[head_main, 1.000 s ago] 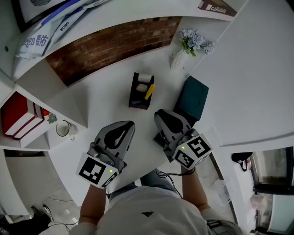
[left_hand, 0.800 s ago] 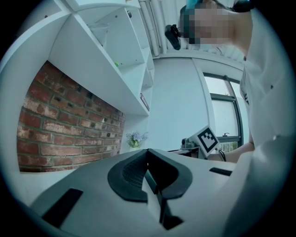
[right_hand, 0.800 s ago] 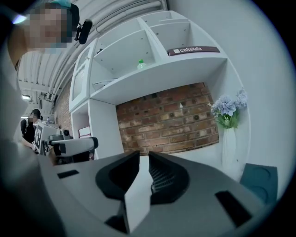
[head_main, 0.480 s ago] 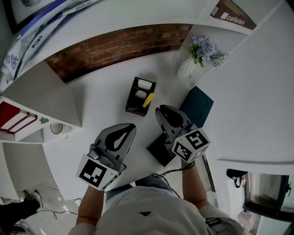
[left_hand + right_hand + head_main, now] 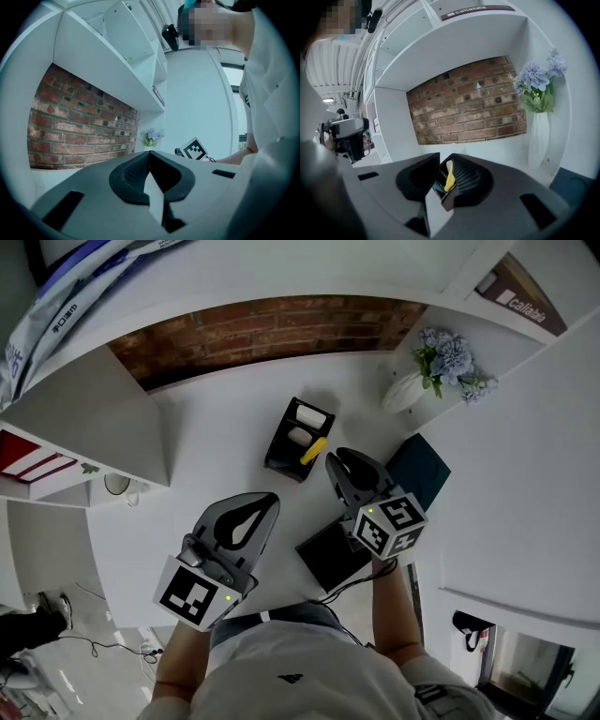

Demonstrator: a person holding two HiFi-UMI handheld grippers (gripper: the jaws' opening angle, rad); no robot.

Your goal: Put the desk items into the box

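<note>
Right hand-held gripper [image 5: 339, 459] has pushed forward toward the box [image 5: 298, 439]. Its jaws have just been opening with nothing between them, and the box is framed in the gap, likely to line up. Left hand-held gripper [image 5: 270, 499] is clenched, empty and parked aside. Black flat item [image 5: 330, 557] and teal book [image 5: 422, 470] lie on the counter [image 5: 216, 456], outside the box.

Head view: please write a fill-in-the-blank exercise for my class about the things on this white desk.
The wall behind the desk is made of ____. The item sticking out of the black box is coloured ____. The white vase holds pale ____.
Missing words: brick; yellow; flowers.
</note>
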